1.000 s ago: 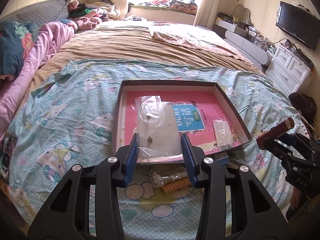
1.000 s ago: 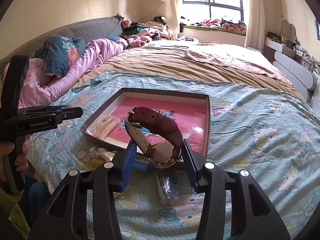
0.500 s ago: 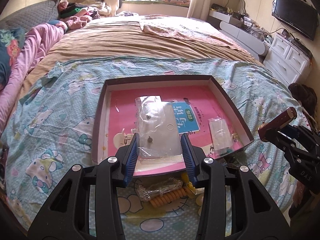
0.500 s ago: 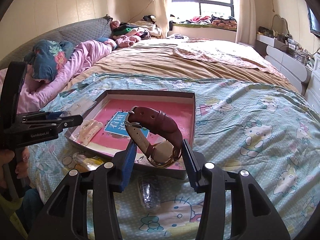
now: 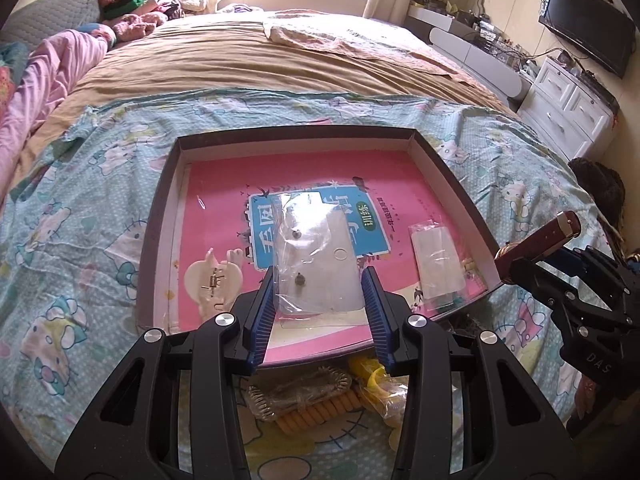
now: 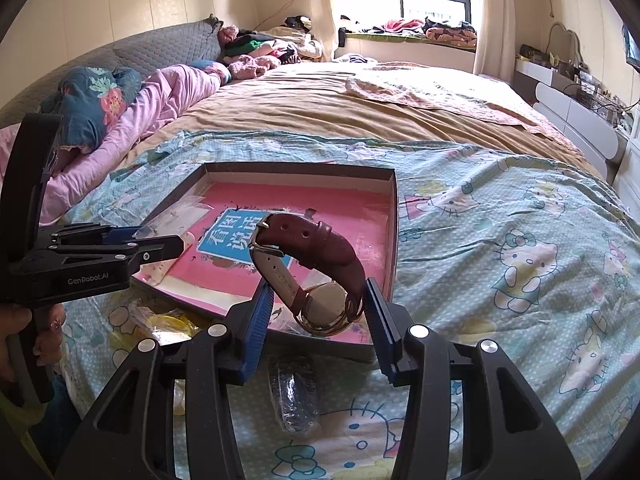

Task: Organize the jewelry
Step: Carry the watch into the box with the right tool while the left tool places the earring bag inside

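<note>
Between my left gripper (image 5: 320, 304) fingers I hold a clear plastic bag (image 5: 316, 264), pinched at its near edge, the jaws only partly apart. It holds a white card with small earrings pinned on, and it hangs just over the near part of the box tray (image 5: 452, 168). My right gripper (image 6: 320, 312) is clamped the same way on a wristwatch (image 6: 312, 264), at the near right corner of the tray.

To do this step well, I think I should lower each item until it almost touches the tray floor before I open the jaws. The bag is thin, slippery film, so it may slide or stick to a pad; I would open slowly and draw back straight. The watch is heavier and springy: a stiff reddish-brown leather strap, buckled into a loop, with a round gold-coloured case. I would lay it on its side so it does not roll.

Inside the tray lies a pink booklet (image 5: 224, 200) with smooth glossy cover, a cream hair clip (image 5: 214, 276) near the left wall, and another small bag (image 5: 436, 260) near the right wall. Before the tray's near wall, on the soft cartoon-cat bedsheet (image 5: 88, 208), bagged coiled hair ties (image 5: 304, 400) are waiting. Beyond the tray, a tan blanket (image 5: 240, 60) covers the bed.
</note>
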Motion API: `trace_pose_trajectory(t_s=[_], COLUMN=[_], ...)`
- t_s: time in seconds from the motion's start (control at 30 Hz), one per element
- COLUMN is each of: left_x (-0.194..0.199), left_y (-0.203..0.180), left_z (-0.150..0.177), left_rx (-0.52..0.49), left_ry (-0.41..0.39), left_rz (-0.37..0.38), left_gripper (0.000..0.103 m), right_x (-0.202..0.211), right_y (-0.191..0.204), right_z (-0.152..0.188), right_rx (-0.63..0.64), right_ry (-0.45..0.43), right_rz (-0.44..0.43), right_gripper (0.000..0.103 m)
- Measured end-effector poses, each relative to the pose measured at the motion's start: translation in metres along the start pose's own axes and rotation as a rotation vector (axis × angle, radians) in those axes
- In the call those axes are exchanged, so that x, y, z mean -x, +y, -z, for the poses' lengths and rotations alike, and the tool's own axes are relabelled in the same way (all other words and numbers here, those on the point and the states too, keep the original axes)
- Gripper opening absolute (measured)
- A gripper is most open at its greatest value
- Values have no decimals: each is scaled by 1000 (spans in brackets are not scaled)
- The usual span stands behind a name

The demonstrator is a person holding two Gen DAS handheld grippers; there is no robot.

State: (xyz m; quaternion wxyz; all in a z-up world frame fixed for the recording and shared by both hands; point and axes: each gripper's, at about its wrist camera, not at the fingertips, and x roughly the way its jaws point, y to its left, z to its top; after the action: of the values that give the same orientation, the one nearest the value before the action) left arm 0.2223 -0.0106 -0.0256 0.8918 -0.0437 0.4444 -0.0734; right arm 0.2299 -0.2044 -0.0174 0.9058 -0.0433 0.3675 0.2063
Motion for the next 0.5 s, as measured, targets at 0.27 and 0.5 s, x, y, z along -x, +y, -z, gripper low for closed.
trace_pose_trajectory(t_s=[0.27,0.5], left_x=[-14,-23], left_y=[-4,-7], left_z=[2,0], left_rx=[-11,-22], left_ry=[22,36], left_rz=[19,18], left_gripper=[34,34], right_x=[-15,-29], right_y=[-4,-5], right_z=[3,5], right_rx=[-6,9], right_ry=[39,71], right_rz=[19,40], right_gripper=[44,45])
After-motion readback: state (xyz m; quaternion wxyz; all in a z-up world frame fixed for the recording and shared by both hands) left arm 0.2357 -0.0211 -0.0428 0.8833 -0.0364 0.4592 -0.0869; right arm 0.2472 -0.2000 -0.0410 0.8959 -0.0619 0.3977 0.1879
